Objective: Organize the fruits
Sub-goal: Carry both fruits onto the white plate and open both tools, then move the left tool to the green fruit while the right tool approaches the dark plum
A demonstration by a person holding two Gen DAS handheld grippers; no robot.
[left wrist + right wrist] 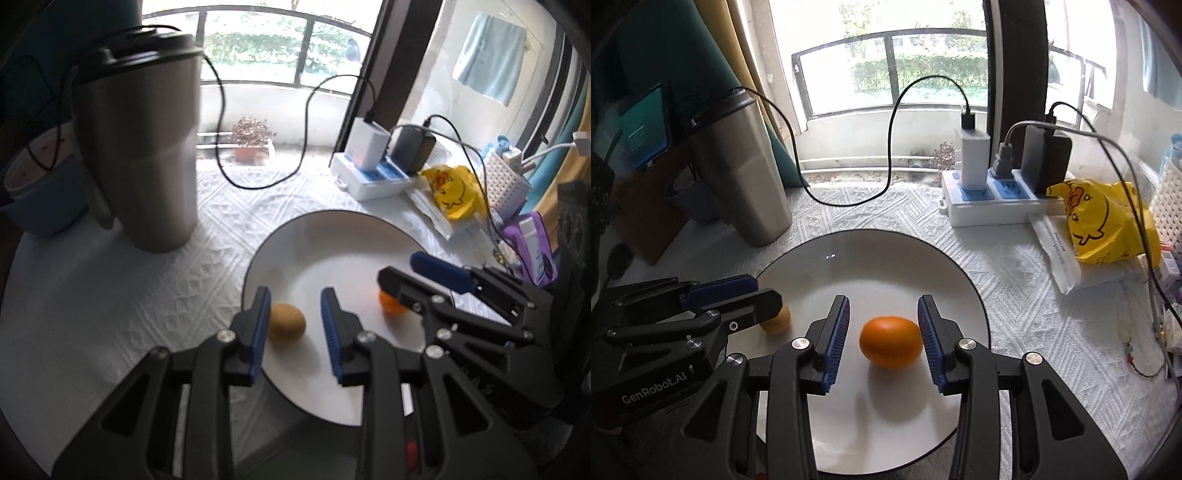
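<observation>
A white plate (332,236) with a dark rim lies on the white cloth. My left gripper (293,306) is shut on a brown kiwi (286,324), which is low over the plate's near left part with the left pad against its skin. My right gripper (882,314) is shut on an orange (891,341), which casts a shadow on the middle of the plate. In the left wrist view the right gripper (402,275) reaches in from the right, and its black finger covers most of the orange (391,306). From the right wrist, the kiwi (777,321) peeks out under the left gripper's finger.
A tall steel tumbler (144,147) stands left of the plate, with a blue bowl (33,192) behind it. A white power strip (993,203) with chargers and looping cables sits at the back right. Beside it are a yellow duck bag (1108,225) and a white basket (504,181).
</observation>
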